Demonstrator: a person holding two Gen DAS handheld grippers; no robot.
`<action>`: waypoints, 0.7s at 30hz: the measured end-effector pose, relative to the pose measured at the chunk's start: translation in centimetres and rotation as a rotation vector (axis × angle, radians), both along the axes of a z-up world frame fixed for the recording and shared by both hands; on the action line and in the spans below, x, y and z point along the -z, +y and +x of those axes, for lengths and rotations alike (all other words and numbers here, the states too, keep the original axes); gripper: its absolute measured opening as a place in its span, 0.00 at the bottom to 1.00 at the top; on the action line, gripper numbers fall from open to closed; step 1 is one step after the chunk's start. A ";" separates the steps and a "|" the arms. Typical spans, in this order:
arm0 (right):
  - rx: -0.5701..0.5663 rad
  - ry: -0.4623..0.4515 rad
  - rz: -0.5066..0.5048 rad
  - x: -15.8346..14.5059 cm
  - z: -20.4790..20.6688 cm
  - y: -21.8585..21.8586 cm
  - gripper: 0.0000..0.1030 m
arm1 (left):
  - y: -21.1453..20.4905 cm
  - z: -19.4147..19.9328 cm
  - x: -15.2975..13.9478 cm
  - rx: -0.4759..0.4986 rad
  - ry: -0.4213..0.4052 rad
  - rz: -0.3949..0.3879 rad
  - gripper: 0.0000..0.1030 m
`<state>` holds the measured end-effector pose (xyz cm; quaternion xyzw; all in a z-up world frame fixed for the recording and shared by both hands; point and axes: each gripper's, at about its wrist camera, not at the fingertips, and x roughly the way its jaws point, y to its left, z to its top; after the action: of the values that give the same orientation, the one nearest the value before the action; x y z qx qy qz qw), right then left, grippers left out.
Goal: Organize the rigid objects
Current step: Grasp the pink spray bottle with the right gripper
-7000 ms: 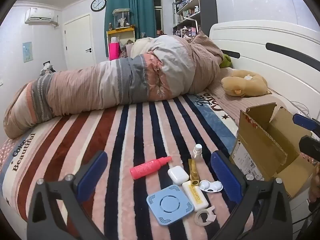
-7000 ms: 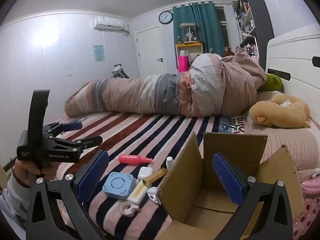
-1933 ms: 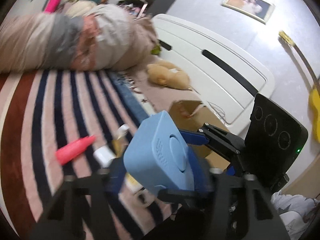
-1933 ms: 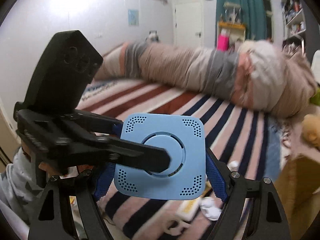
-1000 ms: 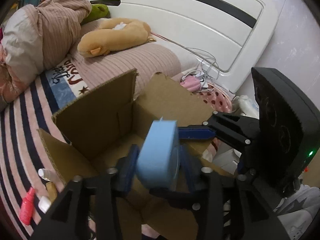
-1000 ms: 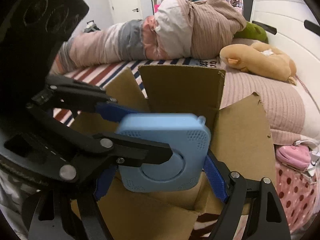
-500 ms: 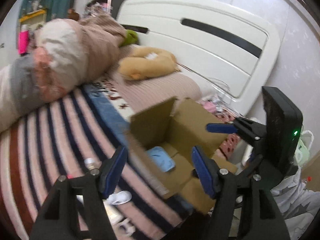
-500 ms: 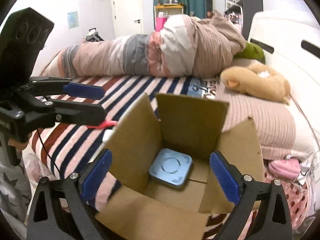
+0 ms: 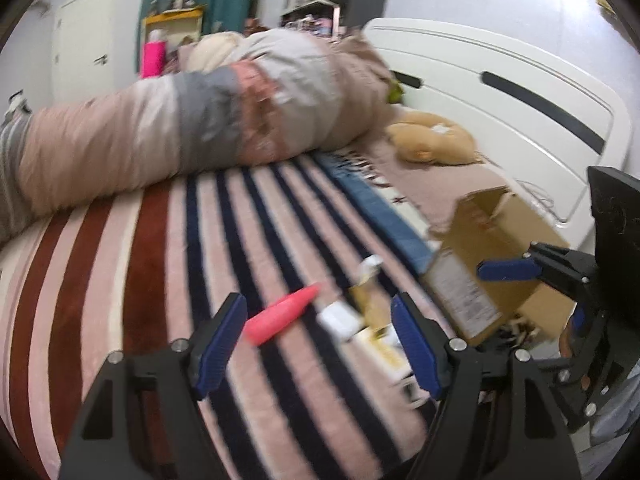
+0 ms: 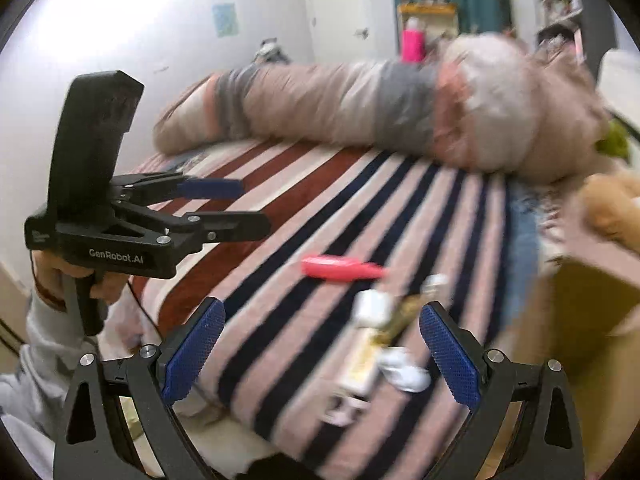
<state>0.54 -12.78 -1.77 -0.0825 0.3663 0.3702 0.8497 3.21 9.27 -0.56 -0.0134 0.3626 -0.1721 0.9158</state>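
Both pairs of tongs are seen empty and spread wide right now, so this looks like the gap between one item and the next. The left tongs are hung low over the striped pink, navy and rust bed blanket, and nothing is gripped between the blue pads. Same story for the right tongs: wide, nothing held.

The leftover clutter is bunched just ahead of both. A pink tapered plastic spray bottle is lying on its side, right between the left tongs' pads and a bit beyond them. Just to the right of it a small white rounded earbud case can be made out, then a gold tube and a small white-capped bottle further out. Everything is motion-blurred, so finer details can't be called. From the right tongs' view a long cream box and a white curved plastic piece are seen closest to the pads.

The open brown cardboard box is sat at the bed edge, off to the right of the left tongs, with the right tongs held beside it. Its inside isn't shown here.

Best guess: the pink bottle gets picked next. The left tongs would need lowering so the pads straddle it across its width, then closing gently, since a round body on soft fabric could easily be rolled away.
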 end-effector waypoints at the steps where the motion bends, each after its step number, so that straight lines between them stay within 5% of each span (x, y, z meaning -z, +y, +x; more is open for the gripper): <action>1: -0.011 0.027 -0.004 1.0 0.5 1.2 0.95 | 0.7 0.1 0.7 -0.006 0.008 -0.004 0.70; 6: -0.008 0.192 0.034 5.9 4.3 5.5 0.95 | 4.5 1.3 4.4 -0.012 0.055 -0.043 0.70; 12: 0.125 0.365 0.120 10.9 10.5 7.3 0.95 | 7.0 3.4 6.9 -0.020 0.071 -0.071 0.70; 16: 0.181 0.413 0.139 13.1 13.4 8.0 0.93 | 8.0 4.6 7.7 -0.019 0.082 -0.077 0.70; 21: 0.224 0.435 0.123 14.7 15.6 9.1 0.80 | 8.7 5.6 8.3 -0.033 0.103 -0.075 0.70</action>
<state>16.11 -3.67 -16.45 0.0921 0.5242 0.3041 0.7901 8.78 17.99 -8.90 -0.0625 0.4024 -0.1693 0.8975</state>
